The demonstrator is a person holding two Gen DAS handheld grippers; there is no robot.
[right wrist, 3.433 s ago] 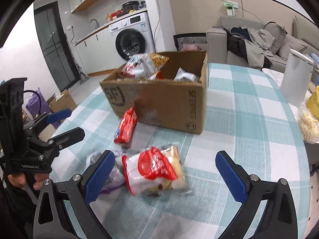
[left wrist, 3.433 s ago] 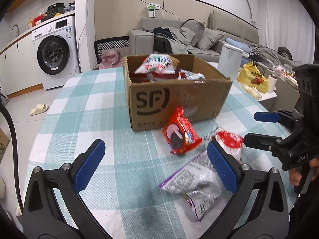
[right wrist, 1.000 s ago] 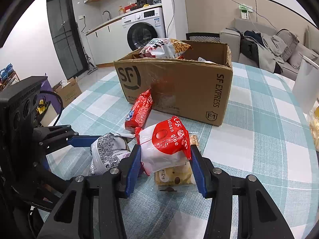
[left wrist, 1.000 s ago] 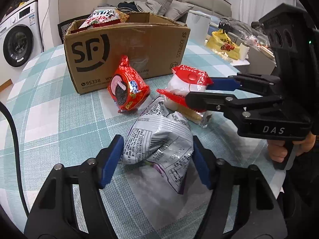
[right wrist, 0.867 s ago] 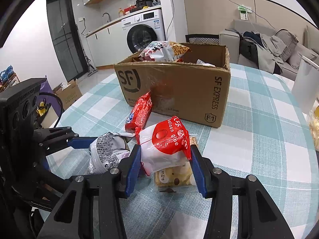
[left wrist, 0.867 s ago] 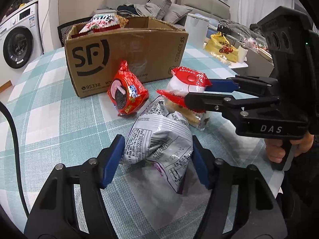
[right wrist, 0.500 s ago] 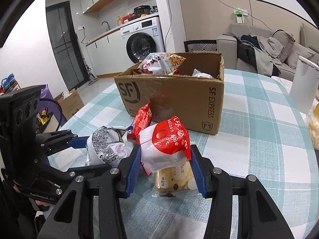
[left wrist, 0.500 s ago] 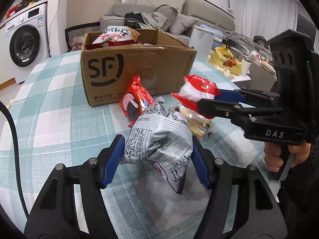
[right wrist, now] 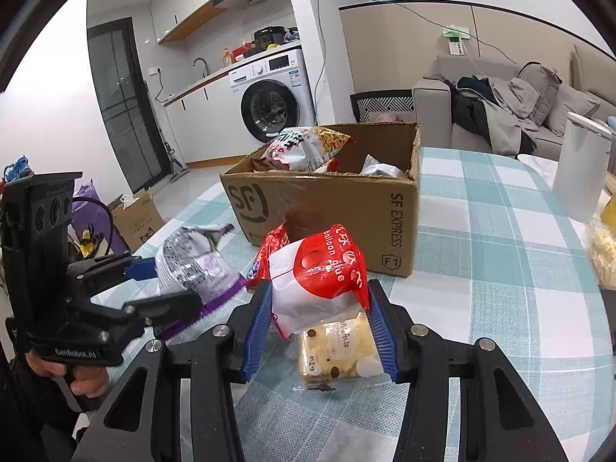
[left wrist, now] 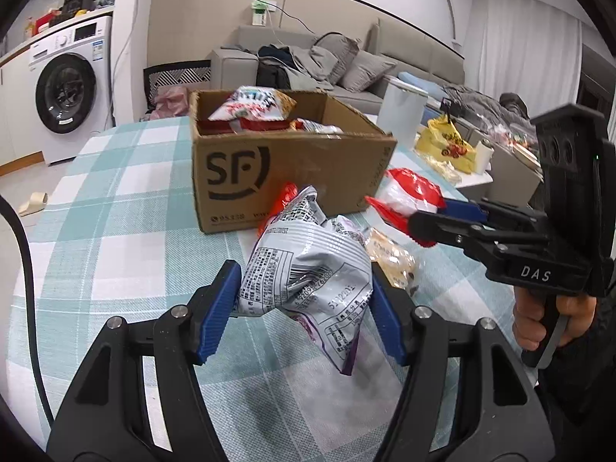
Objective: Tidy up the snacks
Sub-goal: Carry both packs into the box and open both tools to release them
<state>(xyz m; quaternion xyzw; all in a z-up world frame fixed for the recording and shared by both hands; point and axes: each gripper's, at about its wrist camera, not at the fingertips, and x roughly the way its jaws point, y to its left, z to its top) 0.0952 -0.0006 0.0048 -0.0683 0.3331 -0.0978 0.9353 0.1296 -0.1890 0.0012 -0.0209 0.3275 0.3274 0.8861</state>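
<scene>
My left gripper (left wrist: pixel 302 290) is shut on a crumpled silver snack bag (left wrist: pixel 308 265) with a purple edge, held above the checked table. My right gripper (right wrist: pixel 317 302) is shut on a red and white bag (right wrist: pixel 319 273), also off the table. Each wrist view shows the other gripper too: the right gripper (left wrist: pixel 435 217) with its red bag (left wrist: pixel 408 196), the left gripper (right wrist: pixel 161 281) with the silver bag (right wrist: pixel 192 261). Just beyond both bags stands an open cardboard box (left wrist: pixel 292 177) (right wrist: pixel 346 208) holding several snack packs. On the table lie a red packet (right wrist: pixel 269 246) and a pale yellow biscuit packet (right wrist: pixel 338 350).
A white cylindrical container (right wrist: pixel 581 165) stands at the table's far right edge, with a clear bag of snacks (right wrist: pixel 600 250) near it. Past the table are a yellow bag (left wrist: pixel 446 142), a sofa (left wrist: pixel 346 65) and a washing machine (left wrist: pixel 65 92).
Both grippers, open over the loose snacks a few seconds ago, have closed on their bags. Over the last second the left one has risen with the silver bag; the right bag has lifted slightly.
</scene>
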